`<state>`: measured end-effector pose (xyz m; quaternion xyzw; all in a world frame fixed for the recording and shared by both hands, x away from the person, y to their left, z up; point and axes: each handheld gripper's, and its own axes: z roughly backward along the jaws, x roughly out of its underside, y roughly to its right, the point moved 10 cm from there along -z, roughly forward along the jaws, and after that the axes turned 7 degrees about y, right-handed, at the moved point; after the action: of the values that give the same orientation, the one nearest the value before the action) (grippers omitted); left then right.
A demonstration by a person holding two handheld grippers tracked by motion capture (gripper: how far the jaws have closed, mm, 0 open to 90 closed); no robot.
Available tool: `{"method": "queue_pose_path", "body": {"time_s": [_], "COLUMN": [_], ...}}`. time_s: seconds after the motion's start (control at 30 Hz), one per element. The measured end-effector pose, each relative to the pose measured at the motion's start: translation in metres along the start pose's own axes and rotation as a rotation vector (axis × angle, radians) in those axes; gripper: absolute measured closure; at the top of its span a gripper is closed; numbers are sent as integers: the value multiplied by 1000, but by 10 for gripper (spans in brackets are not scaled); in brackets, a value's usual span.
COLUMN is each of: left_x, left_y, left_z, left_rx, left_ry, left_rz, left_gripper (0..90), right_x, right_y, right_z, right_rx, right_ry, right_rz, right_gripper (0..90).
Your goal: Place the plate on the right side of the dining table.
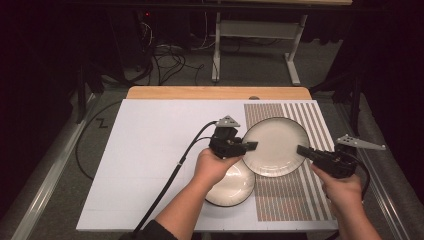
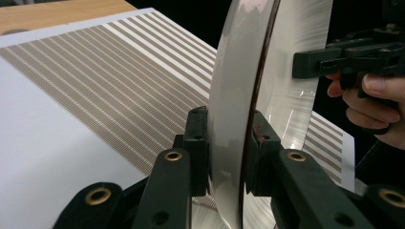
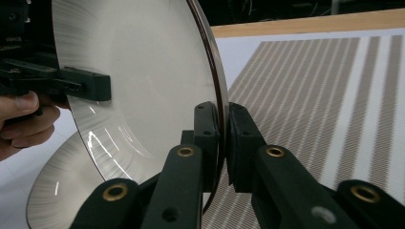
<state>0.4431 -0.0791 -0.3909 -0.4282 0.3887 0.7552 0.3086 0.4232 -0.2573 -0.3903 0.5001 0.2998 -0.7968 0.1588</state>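
A cream plate with a dark rim hangs over the striped part of the mat, held from both sides. My left gripper is shut on its left rim and my right gripper on its right rim. In the left gripper view the jaws pinch the plate edge-on, with the right gripper across it. In the right gripper view the jaws clamp the plate, and the left gripper bites the far rim. A second, similar plate lies on the mat below the left hand, and it appears in the right gripper view.
A white mat with a brown-striped panel on its right covers the wooden table. The left gripper's cable trails back over the mat. Beyond the table stand desk legs and floor cables.
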Motion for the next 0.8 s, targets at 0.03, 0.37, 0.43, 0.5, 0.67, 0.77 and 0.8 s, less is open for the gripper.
{"method": "queue_pose_path", "body": {"time_s": [0.03, 0.37, 0.43, 0.5, 0.67, 0.77, 0.8], "left_x": [-1, -1, 0, 0, 3, 5, 6], "left_y": [1, 3, 3, 4, 3, 2, 0], "left_z": [-6, -50, -59, -65, -80, -85, -89], "left_rx": [1, 15, 15, 16, 19, 16, 17], "left_ry": [-9, -75, -85, -89, -98, -105, -107], "left_rz": [-1, 5, 2, 3, 10, 13, 13], "left_gripper": [742, 718, 714, 713, 708, 701, 701], "right_x": [0, 4, 5, 7, 12, 14, 15], "right_y": [4, 40, 45, 52, 65, 70, 72], "right_z": [2, 21, 23, 24, 28, 29, 29], "right_rx": [5, 85, 97, 110, 136, 152, 158], "right_ry": [1, -4, -7, -9, -14, -22, -24], "right_rz": [-3, -21, -29, -33, -47, -50, -51], "right_gripper": [864, 865, 864, 863, 861, 862, 861]}}
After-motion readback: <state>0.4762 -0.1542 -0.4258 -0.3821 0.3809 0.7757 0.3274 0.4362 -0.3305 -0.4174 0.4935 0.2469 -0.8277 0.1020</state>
